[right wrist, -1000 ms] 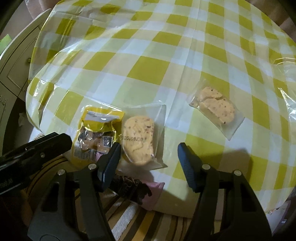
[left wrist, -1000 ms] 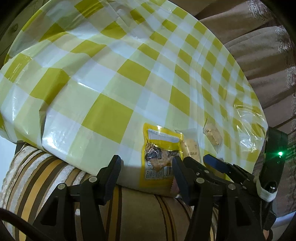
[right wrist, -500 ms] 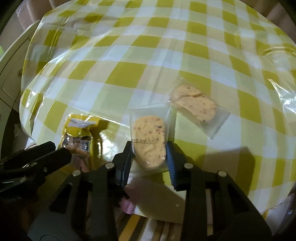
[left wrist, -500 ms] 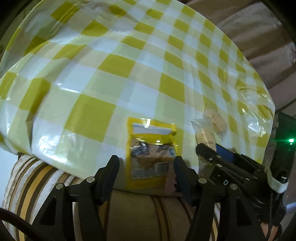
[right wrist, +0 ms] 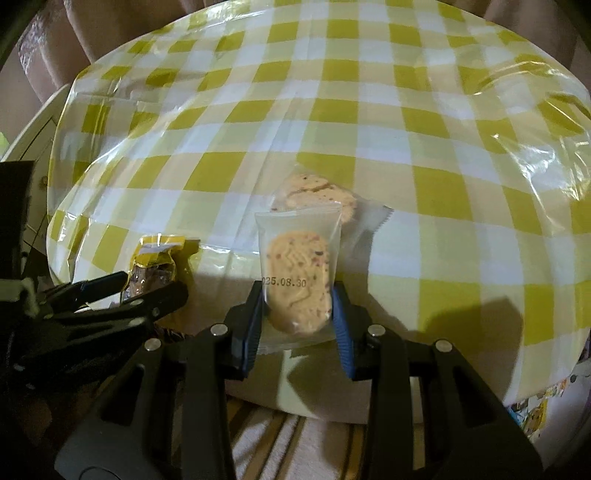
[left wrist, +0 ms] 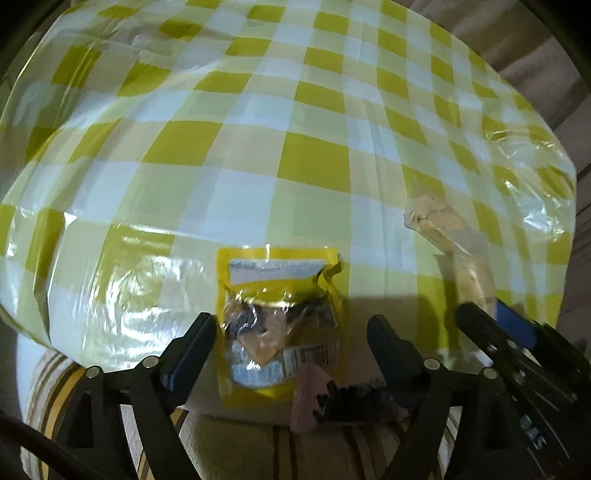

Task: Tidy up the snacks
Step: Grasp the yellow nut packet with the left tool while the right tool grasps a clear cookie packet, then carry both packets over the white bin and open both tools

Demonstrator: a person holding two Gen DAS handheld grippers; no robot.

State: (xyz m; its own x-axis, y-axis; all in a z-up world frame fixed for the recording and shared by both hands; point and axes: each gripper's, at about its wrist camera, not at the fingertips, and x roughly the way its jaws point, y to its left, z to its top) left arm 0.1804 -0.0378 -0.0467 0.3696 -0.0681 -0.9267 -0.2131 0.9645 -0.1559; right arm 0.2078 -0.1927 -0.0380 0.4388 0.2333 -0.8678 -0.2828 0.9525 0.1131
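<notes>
Right wrist view: a table draped in a yellow-and-white checked cloth under a glossy clear plastic cover fills the scene, the plastic wrinkling and catching glare near the table's right edge. Brownish curtains hang behind the table's far side, a pale cabinet stands off its left edge, and striped upholstery shows below its near rim.

At the table's near edge, the right gripper is clamped on a clear packet holding one oval cookie, a printed date across its front; both blue-lined pads press the packet's sides. Just behind that packet, toward the table's centre, lies a second clear cookie packet, partly overlapped by the held one.

Left of the held packet, also at the table's near edge, sits a yellow snack pouch with a clear window; its contents are brownish pieces, hard to make out in the blur. The left gripper straddles this pouch with its jaws opening, the pads standing clear of the pouch's sides. A pink-and-dark wrapper lies just below the table's rim, beside the pouch's bottom corner.
</notes>
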